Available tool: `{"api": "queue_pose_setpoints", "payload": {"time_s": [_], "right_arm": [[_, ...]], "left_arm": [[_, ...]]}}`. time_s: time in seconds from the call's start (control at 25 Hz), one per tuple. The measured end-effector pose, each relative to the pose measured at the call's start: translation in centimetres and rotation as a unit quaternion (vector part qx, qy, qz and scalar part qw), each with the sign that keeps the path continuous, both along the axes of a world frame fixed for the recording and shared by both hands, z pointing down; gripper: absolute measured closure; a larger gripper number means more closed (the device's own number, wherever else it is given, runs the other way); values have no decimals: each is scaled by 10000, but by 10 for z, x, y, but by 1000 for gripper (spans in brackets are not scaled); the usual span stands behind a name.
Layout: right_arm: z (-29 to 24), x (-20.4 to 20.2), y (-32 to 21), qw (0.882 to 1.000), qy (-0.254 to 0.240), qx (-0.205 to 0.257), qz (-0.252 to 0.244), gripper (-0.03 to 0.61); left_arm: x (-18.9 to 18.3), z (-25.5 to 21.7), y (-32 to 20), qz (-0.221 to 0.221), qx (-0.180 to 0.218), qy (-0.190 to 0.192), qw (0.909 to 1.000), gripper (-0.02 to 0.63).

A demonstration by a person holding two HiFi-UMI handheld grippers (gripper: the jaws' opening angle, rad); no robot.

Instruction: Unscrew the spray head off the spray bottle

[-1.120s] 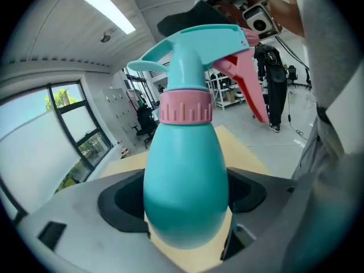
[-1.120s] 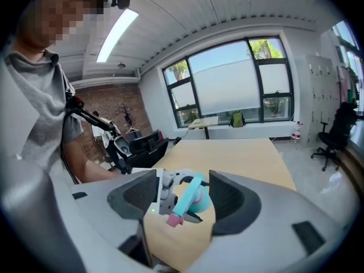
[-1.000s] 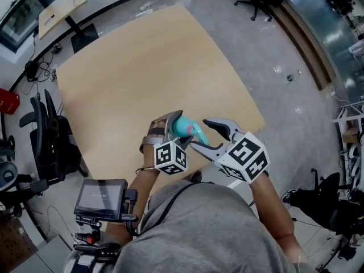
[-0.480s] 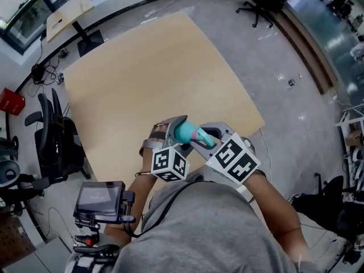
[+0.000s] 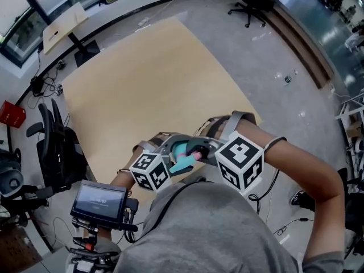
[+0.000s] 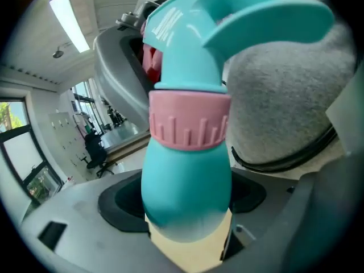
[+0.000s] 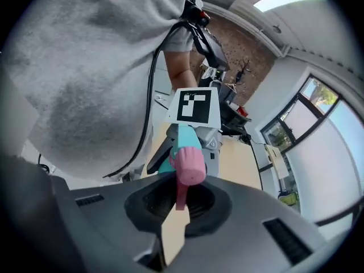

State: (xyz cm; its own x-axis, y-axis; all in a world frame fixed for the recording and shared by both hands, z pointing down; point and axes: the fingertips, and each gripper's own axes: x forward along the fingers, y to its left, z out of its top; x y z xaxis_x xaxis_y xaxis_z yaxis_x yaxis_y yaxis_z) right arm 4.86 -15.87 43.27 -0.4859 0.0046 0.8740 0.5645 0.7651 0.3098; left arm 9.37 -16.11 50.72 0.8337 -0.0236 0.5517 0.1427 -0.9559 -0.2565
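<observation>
Since the earlier frame, both grippers had come back toward the person's chest, and the right gripper (image 7: 177, 206) had rolled over while its jaws closed. They were now shut on the thin pink trigger (image 7: 181, 193) of the head (image 6: 187, 44). The left gripper (image 6: 185, 232) had its jaws wide apart and pressed on the round teal bottle (image 6: 185, 181), below the pink collar (image 6: 189, 121). The bottle was held in the air at the 6 o'clock edge of the table (image 5: 142, 78), with its head pointing to about 2 o'clock.

I think the risk was in the trigger. It is thin and it pivots, so a turn could bend it, or squeeze out a spray, without loosening the collar. The smooth bottle could also spin in the left jaws or drop. The bottle was opaque, so I could not tell what was inside.
</observation>
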Motion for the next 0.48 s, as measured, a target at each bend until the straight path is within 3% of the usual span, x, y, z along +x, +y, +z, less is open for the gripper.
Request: {"api": "queue_pose_setpoints", "payload": {"time_s": [0.08, 0.16, 0.2, 0.24, 0.28, 0.32, 0.36, 0.44, 0.48], "right_arm": [[4, 6, -22, 9987, -57, 232, 456, 563], [9, 19, -51, 9890, -269, 220, 1439, 548], [9, 25, -65, 9769, -529, 19, 2068, 496], [7, 32, -76, 9565, -911, -349, 2748, 428], [0, 36, -85, 9241, -1426, -882, 3433, 400], [-10, 37, -92, 8765, -2071, -1555, 4058, 390], [-23, 35, -96, 8131, -2791, -2306, 4559, 359], [-45, 19, -98, 6696, -4027, -3593, 5103, 293], [-50, 7, -98, 6161, -4380, -3933, 5234, 290]], "left_arm": [[-2, -3, -15, -541, -187, 178, 9982, 232], [-9, -4, -37, -1297, -316, 336, 9905, 231], [-14, -2, -50, -1722, -349, 387, 9837, 231], [-21, 2, -63, -2163, -367, 420, 9747, 232], [-29, 7, -77, -2609, -360, 433, 9637, 230], [-38, 11, -91, -3037, -313, 425, 9513, 232], [-49, 16, -105, -3427, -225, 397, 9383, 230], [-70, 26, -128, -4024, 33, 291, 9150, 230], [-78, 30, -137, -4220, 183, 218, 9062, 230]]}}
